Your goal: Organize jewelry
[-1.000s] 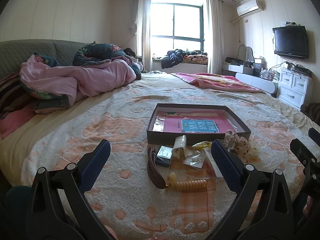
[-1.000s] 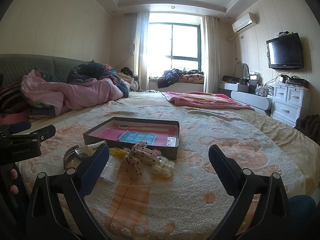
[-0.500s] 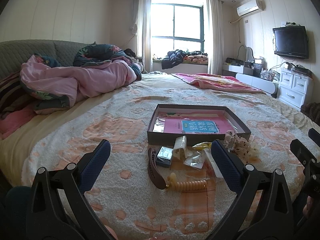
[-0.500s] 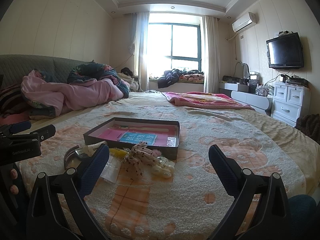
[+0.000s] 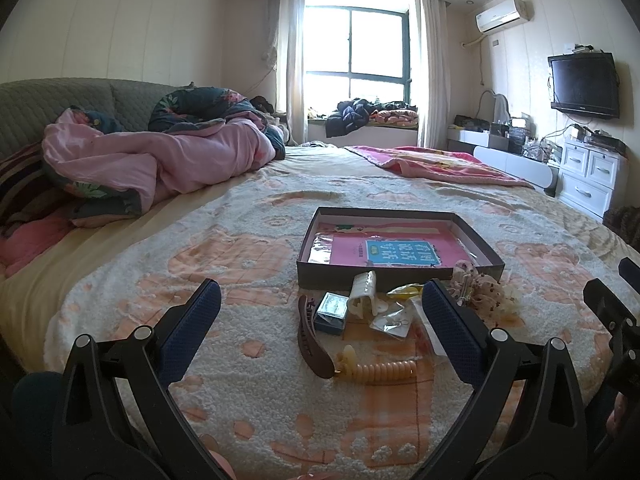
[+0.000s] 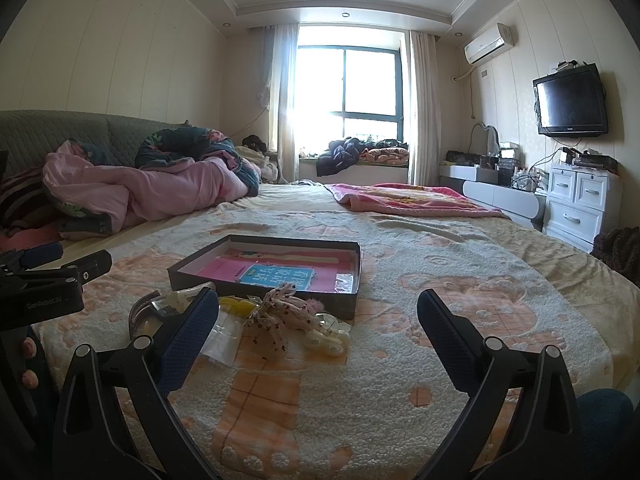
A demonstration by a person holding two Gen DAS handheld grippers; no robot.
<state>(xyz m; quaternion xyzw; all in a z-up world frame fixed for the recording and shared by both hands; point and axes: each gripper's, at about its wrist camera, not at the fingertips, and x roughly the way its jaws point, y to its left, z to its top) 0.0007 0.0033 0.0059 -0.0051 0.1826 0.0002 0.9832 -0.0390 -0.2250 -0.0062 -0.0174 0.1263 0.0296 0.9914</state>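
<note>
A shallow dark box (image 5: 400, 274) is seen lying on the fleece blanket (image 5: 248, 256) of a bed, its floor covered by a pink sheet with a blue label (image 5: 404, 253). The hair and jewelry pieces are gathered on the blanket just in front of the box's near wall. From the left wrist view, a brown hair claw clip (image 5: 310, 338) is set furthest to the left, with a small dark packet (image 5: 331, 312) just beside it and a cream clip (image 5: 364, 292) leaning close against the box. A yellow coiled hair tie (image 5: 380, 369) is laid nearest the camera, and small clear plastic bags (image 5: 390, 322) are spread between the clips and a spotted fabric scrunchie (image 5: 480, 290) on the right. The left claw (image 5: 320, 316) is held released, its two blue-padded fingers (image 5: 192, 328) spread wide apart above the blanket with nothing between them; the pile is framed in the gap. The right claw (image 6: 318, 322) is likewise held released and empty, its fingers (image 6: 444, 336) wide apart, with the scrunchie (image 6: 282, 312) and a pale beaded piece (image 6: 328, 336) seen just ahead of it. A crumpled pink duvet (image 5: 152, 160) is heaped at the far left of the bed, and a wall-mounted television (image 5: 582, 84) is visible on the right.
</note>
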